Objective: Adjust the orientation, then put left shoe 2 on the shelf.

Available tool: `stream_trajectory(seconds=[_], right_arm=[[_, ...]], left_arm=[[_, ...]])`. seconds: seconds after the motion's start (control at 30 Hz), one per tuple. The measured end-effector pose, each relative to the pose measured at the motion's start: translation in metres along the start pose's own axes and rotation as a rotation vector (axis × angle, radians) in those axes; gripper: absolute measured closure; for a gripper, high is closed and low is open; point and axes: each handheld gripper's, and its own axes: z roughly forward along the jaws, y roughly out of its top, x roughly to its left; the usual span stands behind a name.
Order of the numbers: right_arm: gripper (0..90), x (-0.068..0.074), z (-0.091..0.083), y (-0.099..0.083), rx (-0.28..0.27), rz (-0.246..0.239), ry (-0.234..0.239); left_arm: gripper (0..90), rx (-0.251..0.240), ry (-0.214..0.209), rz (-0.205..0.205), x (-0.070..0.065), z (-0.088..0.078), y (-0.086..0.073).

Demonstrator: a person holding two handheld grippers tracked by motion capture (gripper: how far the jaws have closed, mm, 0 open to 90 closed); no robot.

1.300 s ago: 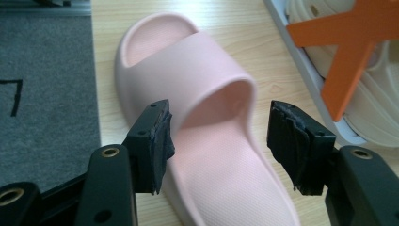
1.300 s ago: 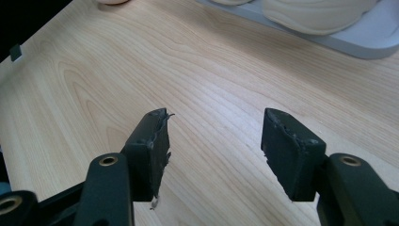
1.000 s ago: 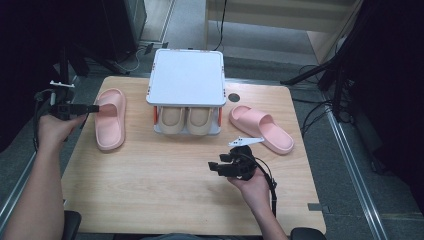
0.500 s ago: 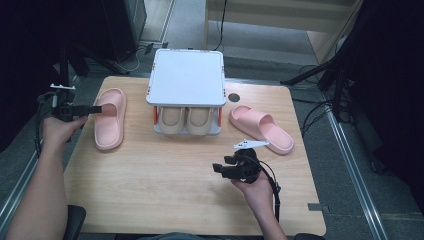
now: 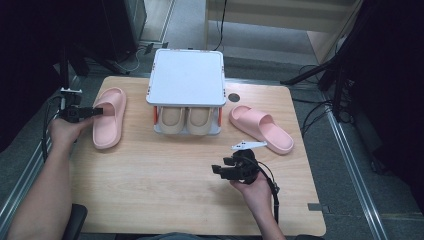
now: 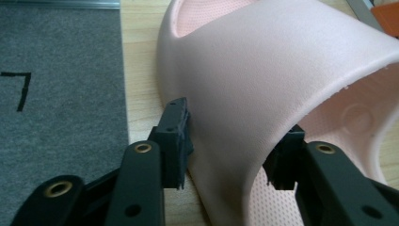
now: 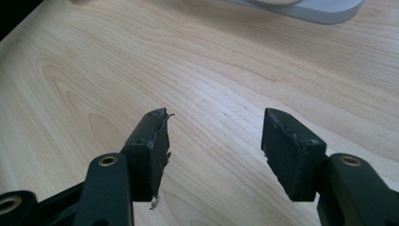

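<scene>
Left pink slipper (image 5: pixel 109 118): lies at the left side of the surface (image 5: pixel 165 195), long axis running near to far. Left gripper (image 5: pixel 98 111) reaches in from the left; its jaws have just been closing and straddle the strap (image 6: pixel 263 89), one outside, one inside, pads at the foam. Right gripper (image 5: pixel 226 169): near-centre, jaws apart over bare wood, well off from the right pink slipper (image 5: pixel 260 128). Rack (image 5: pixel 186 80) with beige pair: far centre. No legible writing.

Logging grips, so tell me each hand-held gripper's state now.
Left hand-held gripper: closed on the left pink slipper's strap.
Right hand-held gripper: open, empty.
</scene>
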Motion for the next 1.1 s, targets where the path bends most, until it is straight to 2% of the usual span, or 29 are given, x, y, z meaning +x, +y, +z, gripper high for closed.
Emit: stream_trajectory(seconds=[0.03,0.1,0.2,0.27,0.3,0.4,0.53,0.63,0.73,0.83,0.93,0.97,1.03,1.1], right_arm=[[42.6,0.0,0.001,0.0,0.003,0.002,0.0],[42.6,0.001,0.002,0.0,0.006,0.001,0.004],[42.7,0.002,0.002,0.0,0.004,-0.001,0.011],[42.7,0.002,0.002,0.0,0.001,-0.002,0.01],[42.7,0.002,0.002,0.0,0.002,0.0,0.01],[42.7,0.001,0.001,0.0,-0.002,-0.002,0.01],[42.7,0.002,0.001,0.0,-0.004,-0.005,0.012],[42.7,0.002,0.001,0.0,-0.004,-0.005,0.011],[42.7,0.002,0.001,0.001,-0.004,-0.005,0.011],[42.7,0.002,0.001,0.001,-0.008,-0.007,0.017],[42.8,0.001,-0.001,0.002,-0.017,-0.008,0.022],[42.8,0.0,-0.002,0.003,-0.02,-0.009,0.02],[42.8,-0.001,-0.005,0.004,-0.027,-0.01,0.024],[42.8,-0.002,-0.008,0.004,-0.03,-0.02,0.029]], left_arm=[[58.3,0.005,0.004,0.013,0.0,0.0,0.0],[64.6,0.01,0.048,0.035,-0.002,-0.001,0.0],[72.9,0.018,0.051,0.011,0.001,-0.002,-0.001],[79.1,0.031,0.035,-0.019,0.005,-0.004,-0.001],[79.7,0.039,0.013,-0.038,0.008,-0.004,-0.001],[80.5,0.06,0.029,-0.033,0.006,-0.005,0.0],[81.0,0.081,0.003,-0.053,0.004,-0.005,0.002],[81.0,0.078,0.021,-0.04,0.0,-0.005,0.003],[81.1,0.079,0.006,-0.042,-0.003,-0.005,0.004],[81.0,0.087,0.009,-0.042,-0.008,-0.005,0.006],[81.0,0.096,-0.003,-0.065,-0.01,-0.006,0.009],[80.9,0.093,0.007,-0.071,-0.012,-0.007,0.01],[80.8,0.105,0.037,-0.05,-0.019,-0.01,0.017],[80.8,0.096,0.043,-0.021,-0.028,-0.012,0.024]])
